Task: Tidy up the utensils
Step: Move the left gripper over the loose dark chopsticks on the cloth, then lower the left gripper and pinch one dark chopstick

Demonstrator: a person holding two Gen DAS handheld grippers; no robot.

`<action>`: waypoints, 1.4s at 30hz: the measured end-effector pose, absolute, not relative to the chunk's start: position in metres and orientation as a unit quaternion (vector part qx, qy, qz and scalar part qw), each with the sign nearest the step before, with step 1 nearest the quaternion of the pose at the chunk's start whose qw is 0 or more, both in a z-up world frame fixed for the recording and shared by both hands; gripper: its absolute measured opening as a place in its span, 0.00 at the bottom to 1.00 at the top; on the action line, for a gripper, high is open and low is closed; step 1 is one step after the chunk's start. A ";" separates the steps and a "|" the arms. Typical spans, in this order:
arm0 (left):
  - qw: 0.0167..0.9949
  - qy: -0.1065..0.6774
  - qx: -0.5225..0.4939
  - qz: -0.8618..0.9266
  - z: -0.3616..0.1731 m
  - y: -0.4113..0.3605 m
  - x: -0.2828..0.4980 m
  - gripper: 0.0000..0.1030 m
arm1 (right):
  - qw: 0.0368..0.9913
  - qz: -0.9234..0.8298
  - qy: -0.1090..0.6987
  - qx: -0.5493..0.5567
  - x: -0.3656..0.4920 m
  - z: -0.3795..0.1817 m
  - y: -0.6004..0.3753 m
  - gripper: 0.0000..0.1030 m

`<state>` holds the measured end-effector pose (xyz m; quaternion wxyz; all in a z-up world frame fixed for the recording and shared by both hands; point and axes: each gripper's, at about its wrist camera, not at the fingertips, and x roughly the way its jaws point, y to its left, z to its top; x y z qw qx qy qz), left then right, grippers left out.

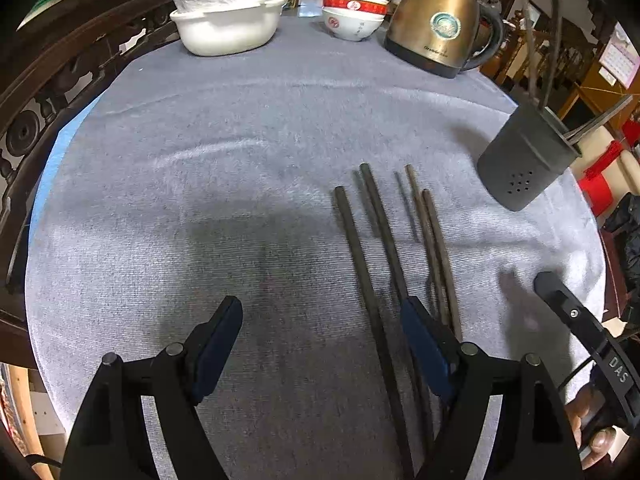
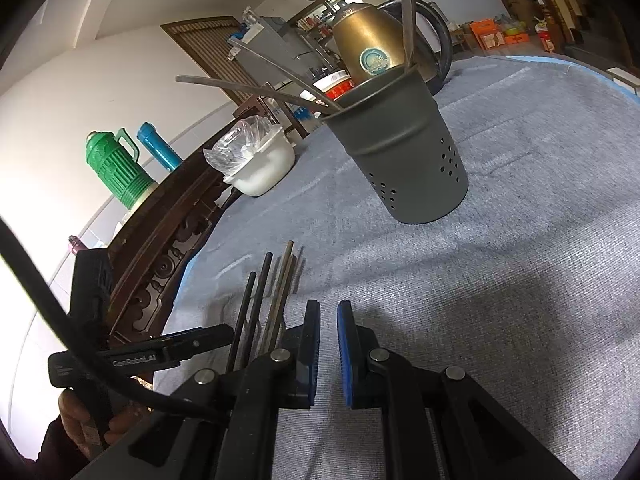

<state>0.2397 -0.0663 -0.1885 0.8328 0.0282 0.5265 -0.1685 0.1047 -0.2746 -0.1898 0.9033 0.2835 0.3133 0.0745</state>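
Chopsticks (image 1: 372, 248): several dark sticks lie flat on the grey cloth (image 1: 200, 160) of the worktop, side by side, near the perforated utensil holder (image 1: 524, 160).
Axis: long axes run roughly parallel, far ends toward the kettle (image 1: 436, 20) and stacked bowls (image 1: 354, 10), near ends toward the person.
Holder: upright, dark grey, already carrying a few long utensils.
Left gripper (image 1: 320, 344): jaws wide apart, empty, angled down over the near ends; one pad sits above the sticks.
Right gripper (image 2: 328, 344): jaws nearly together, nothing between them, just beside the sticks.
Step, as I judge: straddle one stick across its axis, then close.
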 end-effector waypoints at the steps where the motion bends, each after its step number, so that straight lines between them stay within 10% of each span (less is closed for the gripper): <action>1: 0.832 0.529 0.028 -0.165 -0.190 -0.065 0.241 0.79 | 0.903 0.074 0.314 0.284 0.105 -0.190 -0.275 0.11; 22: 0.838 0.515 0.064 -0.171 -0.191 -0.064 0.235 0.55 | 0.901 0.085 0.323 0.277 0.110 -0.191 -0.270 0.13; 27: 0.839 0.504 0.092 -0.181 -0.189 -0.077 0.235 0.54 | 0.908 0.099 0.315 0.256 0.110 -0.183 -0.253 0.61; 42: 0.830 0.504 0.049 -0.235 -0.187 -0.047 0.247 0.35 | 0.885 0.069 0.436 0.146 0.163 -0.185 -0.187 0.19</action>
